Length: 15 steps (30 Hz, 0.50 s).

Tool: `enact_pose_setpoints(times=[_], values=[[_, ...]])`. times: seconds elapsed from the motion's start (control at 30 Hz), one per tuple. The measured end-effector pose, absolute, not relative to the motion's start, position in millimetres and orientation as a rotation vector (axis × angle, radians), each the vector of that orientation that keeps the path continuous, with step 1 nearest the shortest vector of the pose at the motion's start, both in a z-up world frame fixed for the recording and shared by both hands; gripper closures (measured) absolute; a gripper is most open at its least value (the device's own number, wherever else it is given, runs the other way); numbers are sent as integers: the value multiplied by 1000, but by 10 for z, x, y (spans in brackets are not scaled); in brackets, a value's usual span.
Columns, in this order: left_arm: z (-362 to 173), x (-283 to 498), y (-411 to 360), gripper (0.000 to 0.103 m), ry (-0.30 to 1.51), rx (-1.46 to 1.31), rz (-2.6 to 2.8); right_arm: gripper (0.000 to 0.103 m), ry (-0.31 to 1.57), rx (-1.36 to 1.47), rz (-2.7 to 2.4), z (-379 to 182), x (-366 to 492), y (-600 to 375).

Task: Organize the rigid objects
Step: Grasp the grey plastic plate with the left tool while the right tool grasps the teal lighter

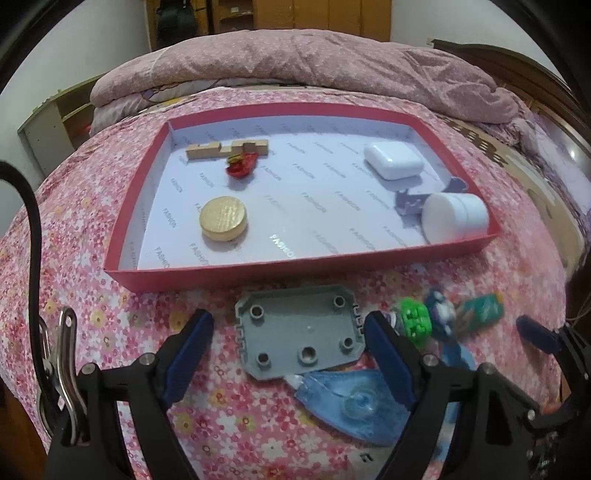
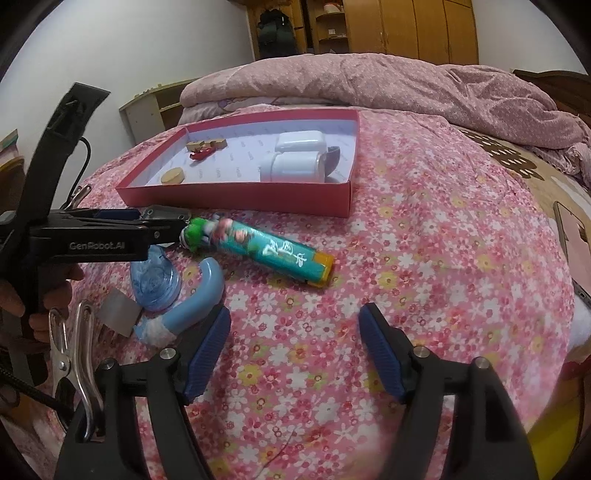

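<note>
bed, pink floral sheet | wooden wardrobe | white wall

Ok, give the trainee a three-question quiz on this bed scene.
1. True or false: the gold disc lies inside the red tray.
2. Which item sits between the left gripper fingers? A) white case B) grey plate C) teal tube
3. Fill in: the right gripper is ____ and holds nothing.

Key: 1 true; 2 B; 3 open.
</note>
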State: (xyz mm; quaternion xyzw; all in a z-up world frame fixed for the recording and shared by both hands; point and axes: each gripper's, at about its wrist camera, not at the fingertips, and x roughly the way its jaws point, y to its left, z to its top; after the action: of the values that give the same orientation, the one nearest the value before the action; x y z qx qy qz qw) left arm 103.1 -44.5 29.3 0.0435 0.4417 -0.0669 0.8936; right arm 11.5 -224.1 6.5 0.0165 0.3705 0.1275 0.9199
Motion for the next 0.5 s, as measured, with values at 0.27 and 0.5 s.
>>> enact_pose_setpoints(times=[0.27,0.5], values=[[261,1000,-458,15,909,105,-122,24,756,26,264,57,104,-2207],[246,1013,-463,14,894,78,-108,22,761,-8,250,51,105,-2166]])
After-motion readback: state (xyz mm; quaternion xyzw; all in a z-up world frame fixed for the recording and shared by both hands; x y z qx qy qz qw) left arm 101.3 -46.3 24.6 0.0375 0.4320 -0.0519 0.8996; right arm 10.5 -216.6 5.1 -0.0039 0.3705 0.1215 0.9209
